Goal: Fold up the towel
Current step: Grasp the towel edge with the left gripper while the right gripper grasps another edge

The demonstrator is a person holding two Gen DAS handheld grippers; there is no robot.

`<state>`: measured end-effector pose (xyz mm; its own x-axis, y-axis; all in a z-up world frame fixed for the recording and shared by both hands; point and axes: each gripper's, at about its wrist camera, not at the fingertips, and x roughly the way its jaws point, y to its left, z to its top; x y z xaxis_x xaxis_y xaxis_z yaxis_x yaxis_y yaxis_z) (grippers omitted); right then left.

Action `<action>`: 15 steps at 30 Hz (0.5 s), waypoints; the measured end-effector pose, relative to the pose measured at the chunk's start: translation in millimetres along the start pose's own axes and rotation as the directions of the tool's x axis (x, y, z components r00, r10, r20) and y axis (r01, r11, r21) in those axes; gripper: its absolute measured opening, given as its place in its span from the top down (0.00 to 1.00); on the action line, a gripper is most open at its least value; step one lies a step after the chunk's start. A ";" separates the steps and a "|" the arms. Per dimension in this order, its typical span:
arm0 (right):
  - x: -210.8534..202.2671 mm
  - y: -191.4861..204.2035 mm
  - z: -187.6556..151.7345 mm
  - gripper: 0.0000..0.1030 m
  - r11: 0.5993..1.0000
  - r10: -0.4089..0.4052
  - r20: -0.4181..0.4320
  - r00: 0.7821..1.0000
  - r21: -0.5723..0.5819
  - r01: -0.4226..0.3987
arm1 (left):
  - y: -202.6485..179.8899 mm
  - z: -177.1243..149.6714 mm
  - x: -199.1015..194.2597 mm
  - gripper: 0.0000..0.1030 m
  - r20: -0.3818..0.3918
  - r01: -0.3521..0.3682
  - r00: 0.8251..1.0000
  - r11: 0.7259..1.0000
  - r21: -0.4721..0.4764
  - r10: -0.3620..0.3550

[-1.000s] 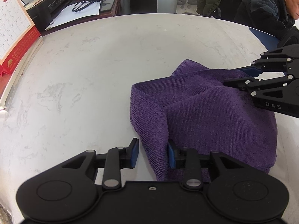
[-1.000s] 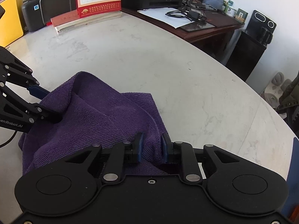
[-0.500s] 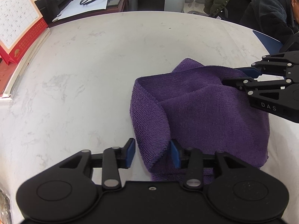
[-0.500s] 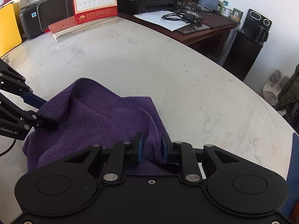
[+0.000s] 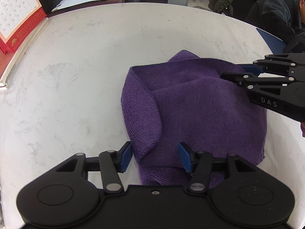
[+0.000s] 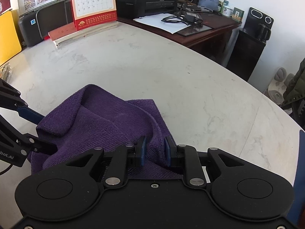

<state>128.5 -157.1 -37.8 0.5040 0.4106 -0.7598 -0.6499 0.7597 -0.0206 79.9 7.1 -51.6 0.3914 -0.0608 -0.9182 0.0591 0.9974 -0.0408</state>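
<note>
A purple towel [image 5: 200,105] lies bunched and partly folded on the white marble table [image 5: 76,76]. My left gripper [image 5: 155,159] hovers over its near left corner. Its jaws are opening: the folded corner sits loosely between the blue pads without being pressed. From the right, my right gripper [image 5: 231,71] reaches into the towel's far edge. In the right wrist view the right gripper [image 6: 154,150] is shut on a raised fold of the towel [image 6: 106,118], and the left gripper [image 6: 48,132] straddles the towel's left side.
A red desk calendar [image 6: 93,2] stands on books at the table's [image 6: 171,66] far edge, with printers [image 6: 146,3] behind. A wooden desk with papers and cables [image 6: 171,20] adjoins. A person in a dark jacket [image 5: 276,9] sits beyond the table's right rim.
The left gripper's jaws have spread apart and let go of the towel corner, which has slumped a little. The right gripper keeps its hold and has not moved.
</note>
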 end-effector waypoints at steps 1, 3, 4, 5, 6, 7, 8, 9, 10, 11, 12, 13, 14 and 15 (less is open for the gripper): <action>-0.1 -0.6 -0.5 0.81 1.000 0.000 -0.001 1.000 0.002 0.000 | -0.7 -1.0 0.9 0.62 0.001 0.004 1.000 1.000 0.004 -0.004; 0.0 -1.2 -1.3 0.81 1.000 0.000 -0.003 1.000 0.004 0.000 | 0.0 -2.7 2.2 0.70 0.001 0.015 1.000 1.000 0.006 -0.015; -0.4 -1.3 -1.3 0.81 1.000 0.000 -0.001 1.000 0.006 0.000 | 0.7 -3.4 1.9 0.73 0.004 0.017 1.000 1.000 0.006 -0.017; -1.0 -1.2 -1.1 0.81 1.000 0.000 0.002 1.000 0.008 0.000 | 1.4 -4.1 1.2 0.79 0.008 0.016 1.000 1.000 0.006 -0.016; -1.5 -1.1 -1.0 0.81 1.000 0.000 0.004 1.000 0.010 0.000 | 2.3 -4.7 0.3 0.82 0.011 0.017 1.000 1.000 0.005 -0.017; -2.0 -1.0 -0.8 0.81 1.000 0.000 0.006 1.000 0.013 0.000 | 3.3 -5.2 -0.9 0.83 0.015 0.019 1.000 1.000 0.001 -0.019; -2.4 -0.5 -0.6 0.81 1.000 0.000 0.009 1.000 0.013 0.000 | 4.3 -5.8 -2.1 0.88 0.019 0.020 1.000 1.000 -0.004 -0.020; -3.3 0.1 -0.1 0.81 1.000 -0.001 0.012 1.000 0.013 0.001 | 4.9 -6.5 -3.7 0.91 0.024 0.023 0.999 1.000 -0.006 -0.022; -4.8 0.5 0.3 0.81 1.000 -0.002 0.018 1.000 0.013 0.001 | 4.6 -7.4 -5.8 0.91 0.030 0.025 0.999 1.000 -0.007 -0.025; -6.5 0.9 0.7 0.81 1.000 -0.003 0.024 1.000 0.012 0.002 | 4.4 -8.3 -7.9 0.93 0.037 0.028 0.999 1.000 -0.008 -0.027; -7.9 1.1 0.9 0.81 1.000 -0.003 0.029 1.000 0.013 0.003 | 4.2 -9.2 -9.8 0.94 0.043 0.030 0.999 1.000 -0.009 -0.029; -9.5 1.2 0.9 0.81 1.000 -0.005 0.033 0.999 0.014 0.004 | 4.0 -10.3 -12.0 0.94 0.049 0.031 0.998 0.999 -0.009 -0.031; -11.1 1.3 1.1 0.81 1.000 -0.007 0.037 0.999 0.015 0.006 | 3.9 -12.0 -14.9 0.95 0.056 0.032 0.998 0.999 -0.009 -0.031; -13.2 1.4 1.0 0.81 1.000 -0.009 0.041 0.999 0.016 0.009 | 3.9 -13.5 -18.0 0.95 0.062 0.033 0.998 0.999 -0.009 -0.032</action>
<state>121.5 -161.0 -27.1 0.5332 0.4241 -0.7320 -0.6363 0.7713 -0.0166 60.7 12.7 -40.6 0.4459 -0.0953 -0.8900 0.0638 0.9952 -0.0746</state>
